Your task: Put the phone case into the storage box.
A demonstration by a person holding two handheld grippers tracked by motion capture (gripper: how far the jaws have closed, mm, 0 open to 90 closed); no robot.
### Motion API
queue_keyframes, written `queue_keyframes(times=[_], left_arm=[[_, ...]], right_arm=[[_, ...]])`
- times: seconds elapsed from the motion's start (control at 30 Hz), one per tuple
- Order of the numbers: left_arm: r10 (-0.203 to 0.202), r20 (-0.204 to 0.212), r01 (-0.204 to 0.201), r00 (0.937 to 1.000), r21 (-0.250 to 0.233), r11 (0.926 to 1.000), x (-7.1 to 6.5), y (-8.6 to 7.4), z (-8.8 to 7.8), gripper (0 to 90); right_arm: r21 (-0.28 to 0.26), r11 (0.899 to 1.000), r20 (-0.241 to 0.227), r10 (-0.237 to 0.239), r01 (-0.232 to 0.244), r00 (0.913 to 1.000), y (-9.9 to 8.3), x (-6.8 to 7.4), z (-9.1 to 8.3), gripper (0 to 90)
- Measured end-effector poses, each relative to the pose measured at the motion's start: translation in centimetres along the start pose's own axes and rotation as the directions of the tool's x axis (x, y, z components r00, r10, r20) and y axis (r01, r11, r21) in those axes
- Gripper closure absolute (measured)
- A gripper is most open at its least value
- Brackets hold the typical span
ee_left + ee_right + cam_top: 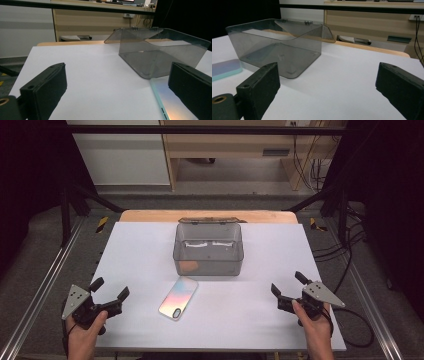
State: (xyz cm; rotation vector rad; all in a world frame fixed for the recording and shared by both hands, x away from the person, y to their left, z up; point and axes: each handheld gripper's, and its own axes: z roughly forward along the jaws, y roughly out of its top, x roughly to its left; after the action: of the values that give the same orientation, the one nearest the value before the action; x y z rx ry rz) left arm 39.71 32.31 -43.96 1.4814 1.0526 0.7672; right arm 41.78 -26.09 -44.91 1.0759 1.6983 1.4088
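Observation:
A smoky clear plastic box (pixel 209 249) with its hinged lid thrown back stands at the middle of the white table (pixel 150 250). In front of it lies a phone (pixel 178 297) with an iridescent back, face down. My left gripper (pixel 110 289) rests at the table's front left, jaws wide apart with nothing between them; the left gripper view has the box (pixel 160 53) ahead on the right and the phone (pixel 172 105) beside the right jaw. My right gripper (pixel 288 284) sits at the front right, also open and empty, facing the box (pixel 277 47) and the phone (pixel 224 68).
The table ends in a wooden strip (pixel 150 215) at the back. Metal frame rails (pixel 45 280) run along both sides, and cables (pixel 360 320) trail at the right. A wooden cabinet (pixel 230 145) stands beyond on the floor.

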Motion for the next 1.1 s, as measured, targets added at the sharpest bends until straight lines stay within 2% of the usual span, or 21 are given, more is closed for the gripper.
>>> queue_keyframes(times=[0.17,0.2,0.3,0.33,0.4,0.47,0.57,0.6,0.67,0.7,0.73,0.77,0.8,0.83,0.9,0.93,0.97,1.0,1.03,1.07,1.1], left_arm=[[0.016,-0.005,-0.015,0.9999,0.03,0.9994,-0.4,-0.2,0.4,2.1],[0.018,-0.006,-0.017,0.9998,0.037,0.9992,-0.5,-0.2,0.5,2.1],[0.016,-0.002,-0.016,0.9999,0.058,0.9982,-0.7,-0.3,0.7,2.1],[0.018,0.005,-0.019,0.9998,0.07,0.9974,-1.0,-0.3,0.8,2.1],[0.02,0.014,-0.021,0.9997,0.079,0.9966,-1.3,-0.4,0.9,2.1],[0.022,0.024,-0.024,0.9995,0.106,0.9941,-1.7,-0.4,1.1,2.1],[0.024,0.041,-0.03,0.9989,0.135,0.9904,-2.1,-0.5,1.3,2.2],[0.003,0.06,-0.013,0.9982,0.172,0.985,-2.8,-0.4,1.6,2.3],[0.009,0.079,-0.025,0.9969,0.206,0.9783,-3.7,-0.1,2.0,2.8],[0.009,0.079,-0.025,0.9969,0.206,0.9783,-3.7,-0.1,2.0,2.9],[0.011,0.096,-0.034,0.9954,0.237,0.971,-4.8,0.4,2.7,3.0],[0.018,0.11,-0.044,0.9938,0.241,0.9696,-5.3,0.7,3.1,3.0],[0.028,0.12,-0.058,0.9924,0.255,0.9651,-5.9,0.9,3.5,3.0],[0.028,0.12,-0.058,0.9924,0.255,0.9651,-5.9,0.9,3.5,3.1],[0.057,0.132,-0.094,0.9896,0.293,0.9517,-7.1,1.2,4.6,3.5],[0.073,0.142,-0.116,0.9871,0.324,0.9389,-8.0,1.5,5.6,3.6],[0.073,0.142,-0.116,0.9871,0.324,0.9389,-8.0,1.5,5.6,3.7],[0.065,0.152,-0.114,0.9861,0.333,0.9359,-8.4,1.6,6.1,3.9],[0.072,0.153,-0.122,0.9857,0.35,0.9288,-8.8,1.8,6.5,4.1],[0.087,0.16,-0.142,0.9832,0.372,0.9172,-9.5,2.0,7.4,4.2],[0.087,0.16,-0.142,0.9832,0.372,0.9172,-9.5,2.0,7.4,4.3]], right_arm=[[0.031,0.999,0.002,0.022,-0.022,0.9998,-0.1,0.0,0.2,5.6],[0.052,0.998,0.005,0.031,-0.031,0.9995,-0.1,0.1,0.3,5.5],[0.066,0.998,0.01,0.023,-0.024,0.9997,-0.2,0.1,0.3,5.3],[0.079,0.996,0.027,0.038,-0.04,0.9989,-0.2,0.1,0.3,5.0],[0.084,0.996,0.042,0.027,-0.031,0.9987,-0.2,0.0,0.2,4.8],[0.086,0.995,0.064,0.039,-0.044,0.9972,-0.2,-0.1,0.1,4.4],[0.091,0.995,0.075,0.041,-0.048,0.9963,-0.2,-0.2,0.1,4.2],[0.097,0.994,0.081,0.04,-0.048,0.9959,-0.2,-0.1,0.2,4.3],[0.111,0.993,0.079,0.04,-0.048,0.9961,-0.3,0.0,0.3,4.3],[0.111,0.993,0.079,0.04,-0.048,0.9961,-0.3,0.0,0.3,4.3],[0.123,0.991,0.071,0.041,-0.049,0.9967,-0.3,0.2,0.4,4.3],[0.13,0.991,0.069,0.034,-0.043,0.997,-0.3,0.3,0.5,4.3],[0.133,0.99,0.068,0.029,-0.038,0.9973,-0.3,0.4,0.5,4.3],[0.135,0.99,0.067,0.025,-0.034,0.9974,-0.3,0.5,0.6,4.3],[0.144,0.989,0.062,0.016,-0.025,0.998,-0.3,0.7,0.7,4.3],[0.145,0.989,0.06,0.015,-0.024,0.9981,-0.3,0.7,0.7,4.3],[0.145,0.989,0.06,0.015,-0.024,0.9981,-0.3,0.7,0.7,4.3],[0.144,0.989,0.054,0.02,-0.027,0.9984,-0.3,0.8,0.7,4.3],[0.144,0.989,0.05,0.02,-0.027,0.9985,-0.3,0.9,0.7,4.3],[0.143,0.989,0.049,0.018,-0.025,0.9986,-0.3,0.9,0.7,4.3],[0.145,0.989,0.046,0.017,-0.023,0.9988,-0.3,1.0,0.8,4.3]])
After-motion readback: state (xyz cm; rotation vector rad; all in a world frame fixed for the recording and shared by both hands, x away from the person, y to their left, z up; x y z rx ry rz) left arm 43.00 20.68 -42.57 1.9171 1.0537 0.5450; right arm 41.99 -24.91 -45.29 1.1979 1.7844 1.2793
